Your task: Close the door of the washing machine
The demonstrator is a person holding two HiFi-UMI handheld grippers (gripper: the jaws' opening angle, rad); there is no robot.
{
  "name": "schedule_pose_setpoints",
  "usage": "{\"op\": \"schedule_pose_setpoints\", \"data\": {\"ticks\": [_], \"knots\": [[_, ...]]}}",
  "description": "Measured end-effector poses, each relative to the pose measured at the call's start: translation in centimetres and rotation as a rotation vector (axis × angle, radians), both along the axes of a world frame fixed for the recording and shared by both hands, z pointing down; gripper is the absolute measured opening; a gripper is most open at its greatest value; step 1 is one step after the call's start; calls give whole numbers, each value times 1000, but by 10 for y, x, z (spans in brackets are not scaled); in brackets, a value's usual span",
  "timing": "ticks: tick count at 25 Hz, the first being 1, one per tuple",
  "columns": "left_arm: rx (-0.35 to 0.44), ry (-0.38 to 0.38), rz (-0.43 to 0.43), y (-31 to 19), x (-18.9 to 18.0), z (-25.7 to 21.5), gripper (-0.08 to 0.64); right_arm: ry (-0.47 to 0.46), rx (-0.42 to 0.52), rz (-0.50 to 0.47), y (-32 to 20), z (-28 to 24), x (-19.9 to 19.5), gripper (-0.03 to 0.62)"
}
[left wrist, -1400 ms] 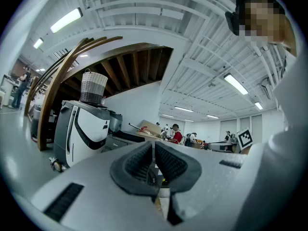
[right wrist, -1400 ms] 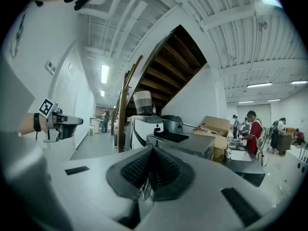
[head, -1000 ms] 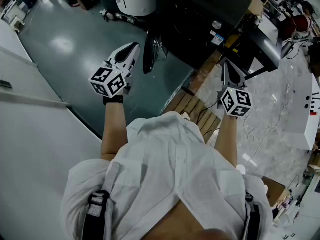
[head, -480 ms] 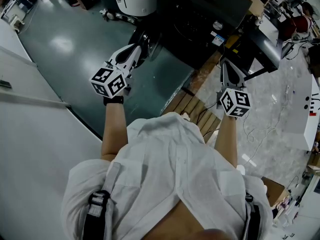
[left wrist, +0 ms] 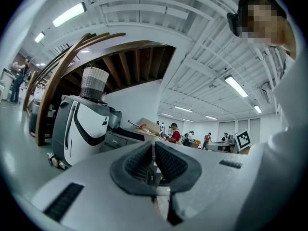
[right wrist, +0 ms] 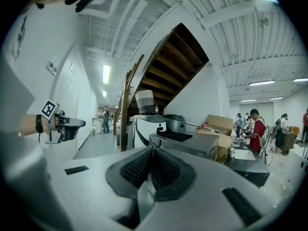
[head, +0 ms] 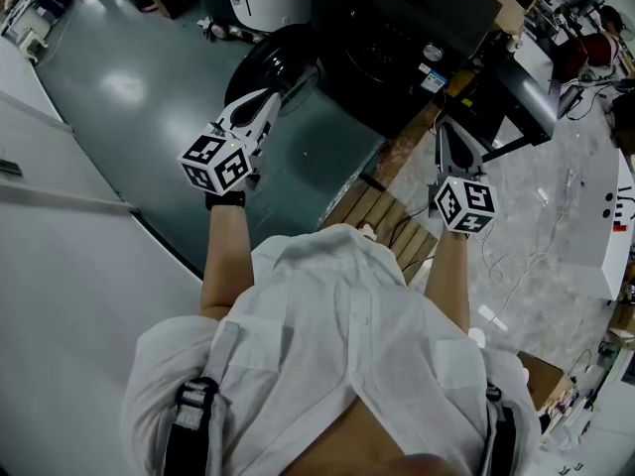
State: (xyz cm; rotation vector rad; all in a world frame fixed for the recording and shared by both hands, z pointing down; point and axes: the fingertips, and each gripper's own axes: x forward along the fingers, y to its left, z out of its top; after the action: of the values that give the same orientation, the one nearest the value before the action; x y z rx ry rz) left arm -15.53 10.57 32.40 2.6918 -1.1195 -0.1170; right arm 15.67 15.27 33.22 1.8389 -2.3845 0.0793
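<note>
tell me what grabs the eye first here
The round black door of the dark washer stands open at top centre, with the shut left tool right by it. Below, black-and-white marker cubes stand out on the left tool and the right tool. The person's white shirt fills the bottom.

A glossy grey-green floor [head: 129,87] fills the upper left of the head view. It gives way to a pale, marbled floor [head: 556,256] at right, with a slatted wooden pallet [head: 375,208] at centre. A white wall [head: 60,296] runs down the left edge. In the gripper views, a dark wooden staircase [right wrist: 168,66] climbs beneath a ribbed white ceiling [left wrist: 192,28] lit by strip lights [left wrist: 70,14]. People [right wrist: 256,129] stand at far right.
</note>
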Motion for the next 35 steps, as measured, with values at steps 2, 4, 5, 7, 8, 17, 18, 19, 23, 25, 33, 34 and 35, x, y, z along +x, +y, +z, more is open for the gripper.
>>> {"op": "schedule_pose_setpoints", "data": {"ticks": [2, 4, 5, 7, 8, 17, 18, 19, 23, 25, 33, 34, 35], "knots": [[-1, -1, 5, -1, 1, 1, 26, 0, 1, 1, 0, 0, 0, 31], [0, -2, 7, 0, 2, 1, 26, 0, 3, 1, 0, 0, 1, 31], [1, -3, 6, 0, 2, 0, 26, -1, 3, 1, 0, -1, 1, 31], [2, -3, 5, -1, 2, -1, 26, 0, 2, 1, 0, -1, 1, 30], [3, -2, 5, -1, 2, -2, 26, 2, 0, 0, -1, -1, 1, 31], [-16, -5, 14, -5, 8, 10, 26, 13, -18, -3, -10, 9, 6, 31], [-18, -6, 15, -7, 10, 11, 26, 11, -22, -5, -14, 11, 7, 31], [-20, -7, 16, -9, 12, 12, 26, 11, -26, -8, -20, 12, 9, 29], [-31, -12, 11, -29, 26, 16, 26, 12, -37, -26, -46, 17, 18, 30], [-36, -19, 3, -42, 35, 18, 26, 8, -46, -35, -62, 20, 24, 30], [-61, -47, -19, -105, 84, 26, 26, -17, -70, -71, -133, 32, 67, 31], [-57, -52, -20, -112, 91, 24, 26, -20, -70, -79, -141, 32, 72, 31], [-51, -55, -22, -119, 97, 22, 26, -23, -68, -88, -149, 32, 76, 31]]}}
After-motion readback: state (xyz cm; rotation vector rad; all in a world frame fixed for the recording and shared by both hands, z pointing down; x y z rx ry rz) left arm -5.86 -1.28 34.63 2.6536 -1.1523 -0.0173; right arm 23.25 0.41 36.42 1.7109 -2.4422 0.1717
